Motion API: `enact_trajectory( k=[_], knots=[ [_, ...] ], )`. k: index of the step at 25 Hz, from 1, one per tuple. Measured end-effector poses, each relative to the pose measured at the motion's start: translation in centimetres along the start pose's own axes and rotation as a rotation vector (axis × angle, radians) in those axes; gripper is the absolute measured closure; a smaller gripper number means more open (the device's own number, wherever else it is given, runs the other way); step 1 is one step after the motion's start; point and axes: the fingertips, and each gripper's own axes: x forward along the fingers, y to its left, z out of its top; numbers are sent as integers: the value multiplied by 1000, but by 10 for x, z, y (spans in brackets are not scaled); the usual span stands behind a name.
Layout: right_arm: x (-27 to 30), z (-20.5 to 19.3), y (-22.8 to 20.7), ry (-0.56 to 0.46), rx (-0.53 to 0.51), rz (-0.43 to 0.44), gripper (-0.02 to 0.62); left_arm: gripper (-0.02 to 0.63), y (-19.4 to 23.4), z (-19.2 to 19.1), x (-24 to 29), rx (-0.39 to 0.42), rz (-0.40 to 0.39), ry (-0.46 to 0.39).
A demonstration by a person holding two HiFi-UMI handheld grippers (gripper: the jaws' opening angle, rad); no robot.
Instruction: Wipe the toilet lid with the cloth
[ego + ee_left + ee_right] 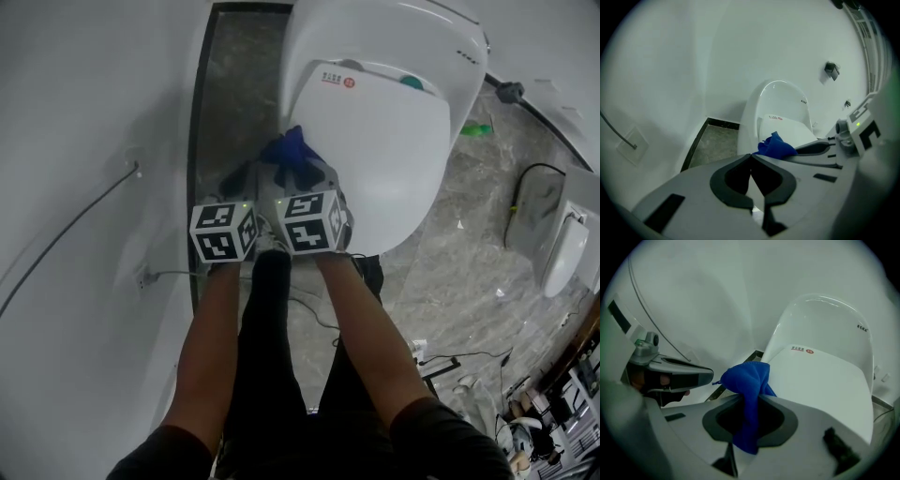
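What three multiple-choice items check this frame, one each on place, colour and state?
1. Where is the cloth?
A. in a bucket
B. held by the right gripper
C. on a shelf
2. What colour is the cloth?
A. blue
B. green
C. white
3. The left gripper is:
A. wide open
B. shut on the cloth
C. shut and empty

1 B: the right gripper view shows its jaws pinched on the cloth.
2 A: the cloth looks blue in every view.
3 C: the left gripper view shows its tips meeting with nothing between them.
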Motion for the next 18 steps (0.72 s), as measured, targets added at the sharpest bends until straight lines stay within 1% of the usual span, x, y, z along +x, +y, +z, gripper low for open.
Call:
enact_trajectory(
  k=[6,9,11,14,18],
  knots=[
    [-17,-6,-29,-33,13,-66,518,595,-28,5,10,38,-43,6],
    [-31,-14,-60,-67,17,-138,518,595,-42,3,19,65,-59,24],
    [-42,-24,-84,-84,55,-182,518,595,-52,3,25,83,-68,34],
    [-58,-42,-118,-100,133,-225,518,595,-71,4,32,108,-85,40],
    [-77,-65,-156,-104,236,-262,518,595,-104,7,41,105,-130,46]
  ],
)
